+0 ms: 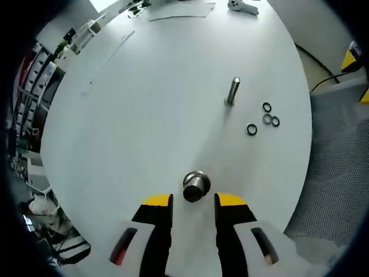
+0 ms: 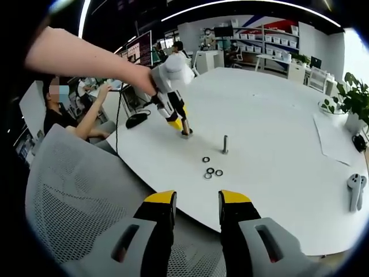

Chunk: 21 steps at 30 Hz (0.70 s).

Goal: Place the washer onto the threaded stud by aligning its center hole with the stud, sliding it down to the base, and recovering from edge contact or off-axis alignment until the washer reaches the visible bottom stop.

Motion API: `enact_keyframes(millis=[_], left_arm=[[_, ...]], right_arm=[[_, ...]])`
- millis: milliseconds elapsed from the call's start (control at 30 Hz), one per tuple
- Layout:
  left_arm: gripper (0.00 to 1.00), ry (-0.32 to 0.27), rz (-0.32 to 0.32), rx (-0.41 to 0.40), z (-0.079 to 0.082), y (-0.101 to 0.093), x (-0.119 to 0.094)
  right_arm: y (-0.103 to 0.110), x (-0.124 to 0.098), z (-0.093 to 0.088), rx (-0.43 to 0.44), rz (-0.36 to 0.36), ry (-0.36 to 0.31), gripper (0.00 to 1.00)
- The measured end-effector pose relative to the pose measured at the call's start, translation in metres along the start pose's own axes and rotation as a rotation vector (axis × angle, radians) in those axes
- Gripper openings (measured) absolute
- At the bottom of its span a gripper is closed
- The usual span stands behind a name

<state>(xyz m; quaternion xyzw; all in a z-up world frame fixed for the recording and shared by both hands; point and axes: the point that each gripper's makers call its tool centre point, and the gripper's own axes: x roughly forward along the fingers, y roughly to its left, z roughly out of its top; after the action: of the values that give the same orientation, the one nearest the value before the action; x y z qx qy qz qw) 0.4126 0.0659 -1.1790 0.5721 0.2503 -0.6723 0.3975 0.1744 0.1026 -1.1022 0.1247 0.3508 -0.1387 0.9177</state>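
A threaded stud (image 1: 232, 91) (image 2: 225, 144) stands upright on the round white table (image 1: 144, 115) (image 2: 277, 115). Several dark washers (image 1: 266, 119) (image 2: 210, 171) lie flat in a loose cluster beside it. A short shiny metal cylinder (image 1: 196, 186) (image 2: 186, 134) stands just ahead of my left gripper (image 1: 194, 202) (image 2: 184, 128), whose yellow-tipped jaws are open on either side of it without touching. A person's hand holds that gripper. My right gripper (image 2: 196, 199) is open and holds nothing, hanging off the table's near edge, well short of the washers.
A grey mesh chair (image 2: 75, 190) (image 1: 340, 167) stands at the table's edge under my right gripper. A white controller (image 2: 357, 193) (image 1: 242, 6) and a paper sheet (image 2: 331, 135) lie on the table. A potted plant (image 2: 351, 104) and a seated person (image 2: 57, 109) are nearby.
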Motion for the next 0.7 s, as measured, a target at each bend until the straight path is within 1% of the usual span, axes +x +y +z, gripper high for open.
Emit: enact_keyframes(millis=[33, 67, 133, 167, 233, 300, 333, 400, 467, 500, 533, 600, 667, 700], left_arm=[[0.28, -0.007, 0.003, -0.002, -0.002, 0.004, -0.003], [0.28, -0.007, 0.008, -0.006, -0.004, 0.003, -0.006], [0.28, -0.011, 0.016, -0.008, -0.006, -0.003, -0.012], [0.28, -0.021, 0.02, -0.014, -0.008, -0.007, -0.019], [0.28, -0.077, 0.047, -0.061, -0.006, -0.007, -0.029], [0.28, -0.138, 0.056, -0.121, -0.001, -0.009, -0.041], [0.28, -0.158, 0.058, -0.144, -0.001, -0.011, -0.044], [0.28, -0.194, 0.065, -0.189, -0.007, -0.016, -0.049], [0.28, -0.241, 0.063, -0.214, -0.003, -0.03, -0.06], [0.28, -0.254, 0.065, -0.219, -0.003, -0.031, -0.063], [0.28, -0.28, 0.072, -0.221, -0.002, -0.037, -0.069], [0.28, -0.3, 0.067, -0.224, -0.006, -0.05, -0.078], [0.28, -0.322, 0.072, -0.24, -0.011, -0.055, -0.078], [0.28, -0.345, 0.07, -0.251, -0.013, -0.06, -0.084]], right_arm=[[0.0, 0.0, 0.0, -0.001, 0.001, 0.002, 0.32], [0.0, 0.0, -0.001, 0.0, 0.002, 0.007, 0.32], [0.001, 0.0, -0.002, -0.003, 0.002, 0.012, 0.32], [0.001, 0.0, -0.003, -0.005, 0.001, 0.014, 0.32], [0.0, -0.001, -0.003, -0.006, -0.001, 0.013, 0.32], [-0.001, 0.001, -0.002, -0.007, -0.003, 0.012, 0.32], [0.0, -0.001, -0.002, -0.006, -0.004, 0.012, 0.32], [-0.001, -0.002, -0.003, -0.005, -0.008, 0.013, 0.32], [-0.001, -0.002, -0.003, -0.005, -0.006, 0.013, 0.32], [0.0, -0.002, -0.003, -0.009, -0.004, 0.014, 0.32], [0.001, -0.002, -0.003, -0.015, -0.001, 0.015, 0.32], [0.002, 0.0, -0.003, -0.022, 0.004, 0.021, 0.32], [0.004, 0.0, -0.004, -0.029, 0.011, 0.026, 0.32], [0.004, 0.0, -0.004, -0.032, 0.012, 0.027, 0.32]])
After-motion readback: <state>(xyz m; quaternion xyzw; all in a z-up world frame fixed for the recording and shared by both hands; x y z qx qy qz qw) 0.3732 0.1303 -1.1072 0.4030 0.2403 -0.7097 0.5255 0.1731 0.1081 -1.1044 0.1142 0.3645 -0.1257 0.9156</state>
